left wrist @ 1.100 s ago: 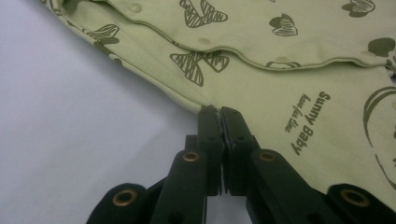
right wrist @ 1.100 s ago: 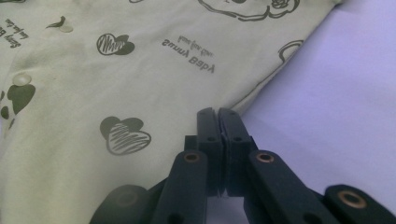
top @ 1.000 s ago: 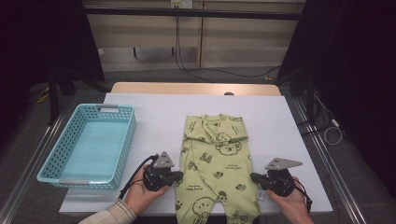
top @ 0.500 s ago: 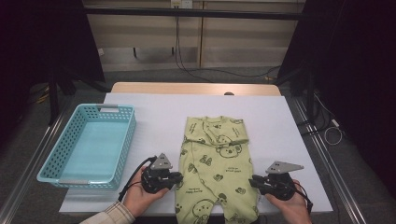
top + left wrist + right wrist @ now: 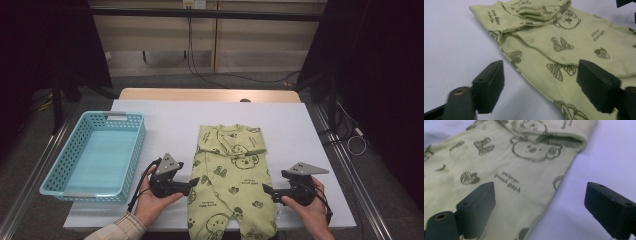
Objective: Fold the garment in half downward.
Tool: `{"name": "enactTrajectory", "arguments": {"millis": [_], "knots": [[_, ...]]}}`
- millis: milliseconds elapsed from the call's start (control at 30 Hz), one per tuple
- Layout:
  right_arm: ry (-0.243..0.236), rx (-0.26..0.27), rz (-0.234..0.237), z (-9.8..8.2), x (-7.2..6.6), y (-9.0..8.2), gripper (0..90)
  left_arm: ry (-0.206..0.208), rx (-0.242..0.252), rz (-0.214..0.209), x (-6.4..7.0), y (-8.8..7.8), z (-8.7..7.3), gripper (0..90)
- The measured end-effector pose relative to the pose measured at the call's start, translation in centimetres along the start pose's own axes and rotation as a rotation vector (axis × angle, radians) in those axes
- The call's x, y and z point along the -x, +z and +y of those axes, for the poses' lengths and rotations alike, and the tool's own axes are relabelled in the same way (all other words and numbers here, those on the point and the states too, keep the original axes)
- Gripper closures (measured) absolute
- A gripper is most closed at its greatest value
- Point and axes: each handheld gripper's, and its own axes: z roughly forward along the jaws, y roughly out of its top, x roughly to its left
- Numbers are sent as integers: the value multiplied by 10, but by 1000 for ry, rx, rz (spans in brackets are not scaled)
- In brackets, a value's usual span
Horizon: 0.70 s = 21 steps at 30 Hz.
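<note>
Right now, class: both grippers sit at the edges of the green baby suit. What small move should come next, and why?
Probably close both on the cloth edges. The left gripper and right gripper have just been opening and straddle the baby suit's side edges, pads not pressing, so nothing is held for folding.

Basket [image 5: 95,150] left of romper [image 5: 231,180] on table [image 5: 310,135], 1 claw at each side.

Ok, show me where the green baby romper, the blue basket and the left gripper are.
green baby romper [image 5: 231,167]: high view, on its printed chest.
blue basket [image 5: 132,150]: high view, on its right wall.
left gripper [image 5: 194,182]: high view, between its open fingertips at the romper's edge.
</note>
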Motion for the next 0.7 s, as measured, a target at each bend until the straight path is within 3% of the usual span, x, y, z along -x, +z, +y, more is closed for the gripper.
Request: {"name": "enactTrajectory", "arguments": {"millis": [67, 200, 333, 433, 700], "knots": [[-10, 22, 11, 4, 1, 0, 32, -15, 22, -5, -4, 1, 3, 158], [7, 61, 22, 10, 7, -1, 26, -24, 82, -13, -10, 5, 10, 112], [16, 87, 2, 18, 12, 1, 27, 3, 59, 9, -15, 12, 17, 103], [4, 108, -1, 25, 18, 6, 38, -39, 87, 13, -21, 17, 21, 105], [9, 140, 3, 44, 32, 20, 61, -55, 102, 24, -38, 30, 42, 106]]}}
